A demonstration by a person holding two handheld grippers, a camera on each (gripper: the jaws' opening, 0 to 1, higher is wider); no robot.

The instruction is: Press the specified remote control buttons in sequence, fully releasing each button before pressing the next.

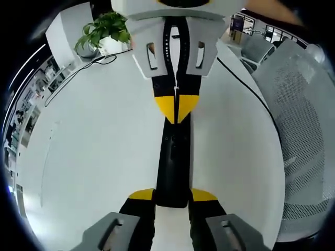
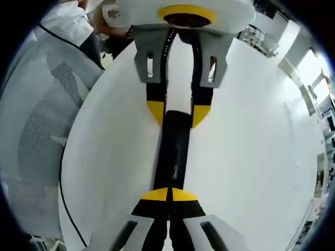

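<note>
The remote control (image 1: 172, 167) buttons are too dark to distinguish.

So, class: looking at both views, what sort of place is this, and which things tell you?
Most likely an office. A broad white table carries a potted plant and a black cable, a grey mesh chair stands beside it, and more desks and chairs show in the background.

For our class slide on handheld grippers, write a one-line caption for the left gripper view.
Left gripper clasps one end of a black remote on a white table; right gripper, shut, touches the other.
</note>
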